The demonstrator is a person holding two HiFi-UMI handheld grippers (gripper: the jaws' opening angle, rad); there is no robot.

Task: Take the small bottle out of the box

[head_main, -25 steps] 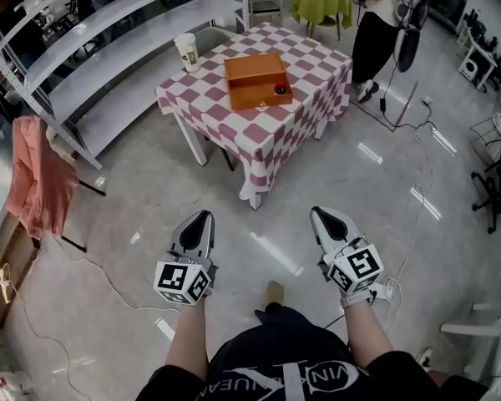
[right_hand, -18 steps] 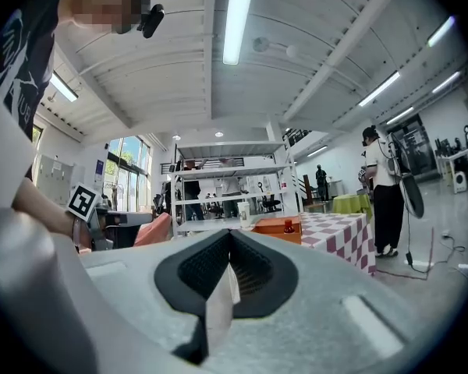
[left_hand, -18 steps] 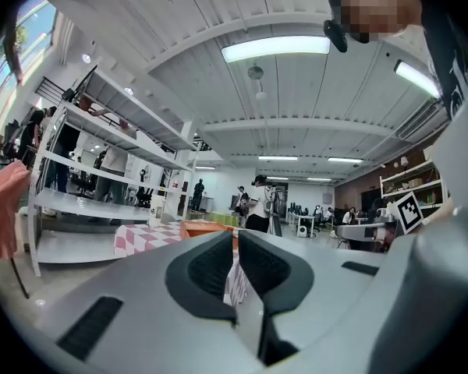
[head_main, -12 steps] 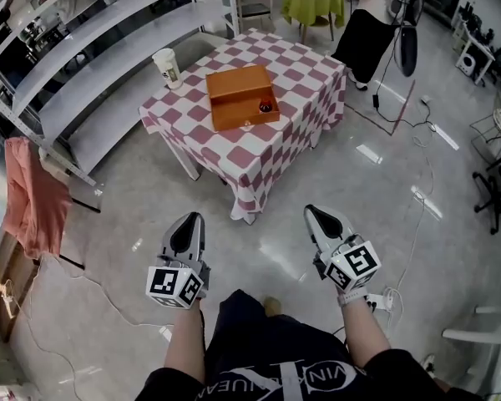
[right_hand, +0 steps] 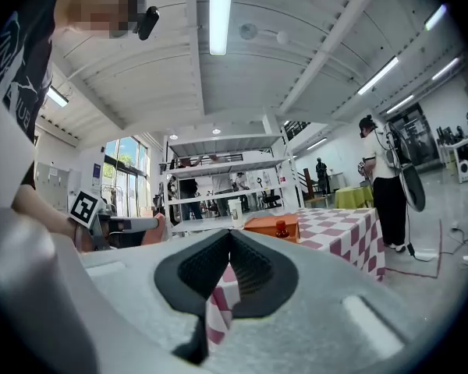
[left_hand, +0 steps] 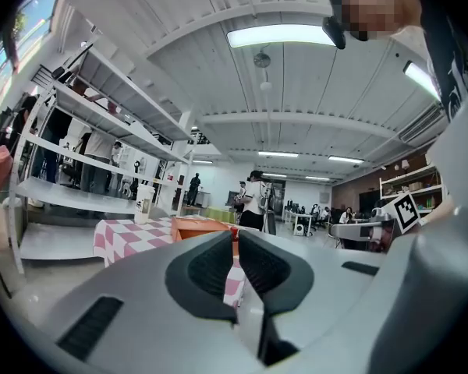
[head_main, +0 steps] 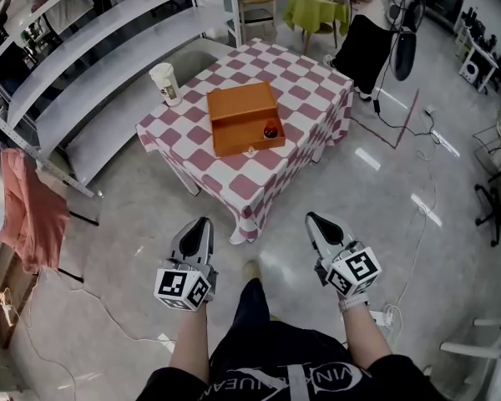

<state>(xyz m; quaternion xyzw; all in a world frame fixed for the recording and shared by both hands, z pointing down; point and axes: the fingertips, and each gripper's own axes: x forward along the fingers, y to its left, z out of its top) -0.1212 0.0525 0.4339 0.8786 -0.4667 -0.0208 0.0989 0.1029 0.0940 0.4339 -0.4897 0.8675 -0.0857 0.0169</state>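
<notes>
Landmark for all positions: the table (head_main: 317, 90), covered with a pink-and-white checked cloth.

On the table:
- Orange box (head_main: 234, 107), roughly mid-table, lying flat with its top open.
- Small bottle (head_main: 270, 129), red-capped, upright inside the box at the end that faces the table's near right side. In the right gripper view its red top shows just above the box wall.
- Paper cup (head_main: 164, 83), upright at the table's far left corner, well apart from the box.

Off the table, near side:
- Left gripper (head_main: 204, 221) and right gripper (head_main: 311, 218) are held side by side over the bare floor. Both are level and point toward the table's near corner. Neither touches the table or anything on it.
- Left gripper: jaws drawn together to a thin slit, with nothing gripped. Only the distant box and cloth show through the slit.
- Right gripper: jaw tips meet, fully closed, and hold nothing.
- The person's shoe (head_main: 250, 270) shows on the floor between the two grippers.

Around the table:
- Left side: a grey shelving rack (head_main: 108, 48) runs along it.
- Near left, farther out: a pink cloth (head_main: 33, 215) hangs at the rack's end.
- Far side: a smaller table under a green cloth (head_main: 317, 5), with a chair (head_main: 263, 11) beside it.
- Far right: a standing person (head_main: 369, 32) in dark trousers.
- Right side: cables (head_main: 417, 199) trail across the floor.
</notes>
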